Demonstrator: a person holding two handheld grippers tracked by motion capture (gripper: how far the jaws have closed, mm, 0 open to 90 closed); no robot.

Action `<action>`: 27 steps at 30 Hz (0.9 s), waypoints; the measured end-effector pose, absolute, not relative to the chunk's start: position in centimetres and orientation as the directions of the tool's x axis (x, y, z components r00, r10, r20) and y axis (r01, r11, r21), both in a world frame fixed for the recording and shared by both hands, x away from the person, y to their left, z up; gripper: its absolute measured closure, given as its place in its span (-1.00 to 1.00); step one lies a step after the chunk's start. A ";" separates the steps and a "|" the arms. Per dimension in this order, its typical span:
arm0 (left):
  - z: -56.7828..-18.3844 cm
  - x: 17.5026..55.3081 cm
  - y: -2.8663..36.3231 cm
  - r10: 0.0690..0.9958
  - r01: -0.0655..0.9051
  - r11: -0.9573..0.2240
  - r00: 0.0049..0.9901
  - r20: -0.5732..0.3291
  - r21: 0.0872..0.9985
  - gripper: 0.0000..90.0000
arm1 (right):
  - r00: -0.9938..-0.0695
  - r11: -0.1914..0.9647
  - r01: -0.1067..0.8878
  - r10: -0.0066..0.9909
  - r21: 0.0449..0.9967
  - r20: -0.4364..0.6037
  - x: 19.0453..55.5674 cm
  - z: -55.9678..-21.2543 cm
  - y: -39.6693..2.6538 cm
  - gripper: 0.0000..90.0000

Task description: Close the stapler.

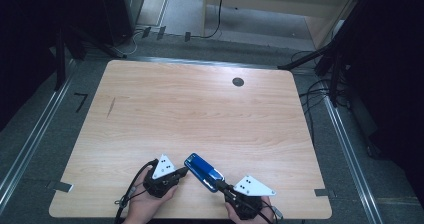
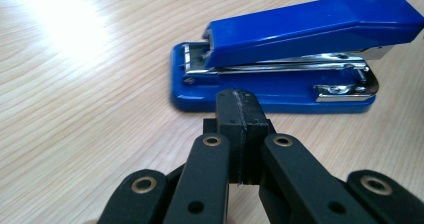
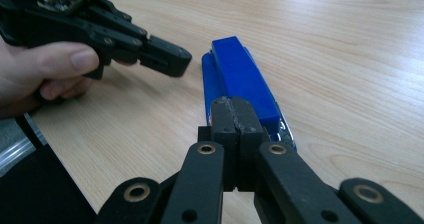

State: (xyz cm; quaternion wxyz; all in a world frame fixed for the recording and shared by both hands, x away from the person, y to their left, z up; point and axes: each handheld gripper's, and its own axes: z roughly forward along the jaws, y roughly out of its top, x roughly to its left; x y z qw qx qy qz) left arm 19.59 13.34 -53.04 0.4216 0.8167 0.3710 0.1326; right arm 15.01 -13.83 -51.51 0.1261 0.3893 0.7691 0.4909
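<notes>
Blue stapler point(image 1: 203, 171) lay on the table point(image 1: 200, 109), just in front of both closed fingertip pairs: left gripper point(image 2: 238, 104) pointed at its side, right gripper point(image 3: 234, 115) at its end, neither holding it.

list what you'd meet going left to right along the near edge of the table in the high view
left gripper with grey three-cornered plate → blue stapler with metal parts → right gripper with grey three-cornered plate

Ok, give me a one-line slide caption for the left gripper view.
Left gripper, jaws shut and empty, points at the side of a blue stapler lying on the wooden table.
</notes>
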 end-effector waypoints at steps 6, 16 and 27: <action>-52.8 19.4 15.8 0.760 0.506 -0.292 0.638 -0.124 0.812 0.81 | -0.671 0.253 0.483 0.723 0.838 0.169 14.8 -52.2 -13.2 1.00; -52.5 19.0 20.3 0.827 0.494 -0.198 0.547 -0.126 0.847 0.47 | -0.684 0.277 0.488 0.711 0.828 0.164 15.1 -52.6 -12.8 1.00; -52.3 18.5 24.4 0.889 0.489 -0.112 0.438 -0.133 0.865 0.25 | -0.669 0.283 0.502 0.726 0.817 0.160 16.6 -52.8 -13.6 1.00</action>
